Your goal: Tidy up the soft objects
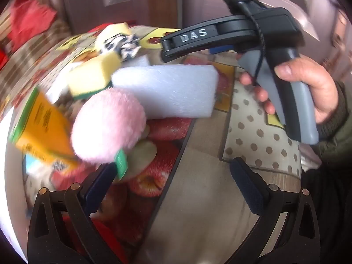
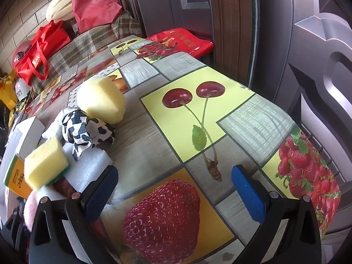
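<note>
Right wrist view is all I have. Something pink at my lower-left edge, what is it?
Observer: A pink plush ball with a green tag, beside the white foam block.
Operator: Where is the left gripper?
Observer: The left gripper is open and empty. One finger is close to that tag; I cannot tell whether it touches.
Operator: How is the right gripper held?
Observer: A hand wraps the grey handle of the right gripper, seen side-on above the table.
</note>
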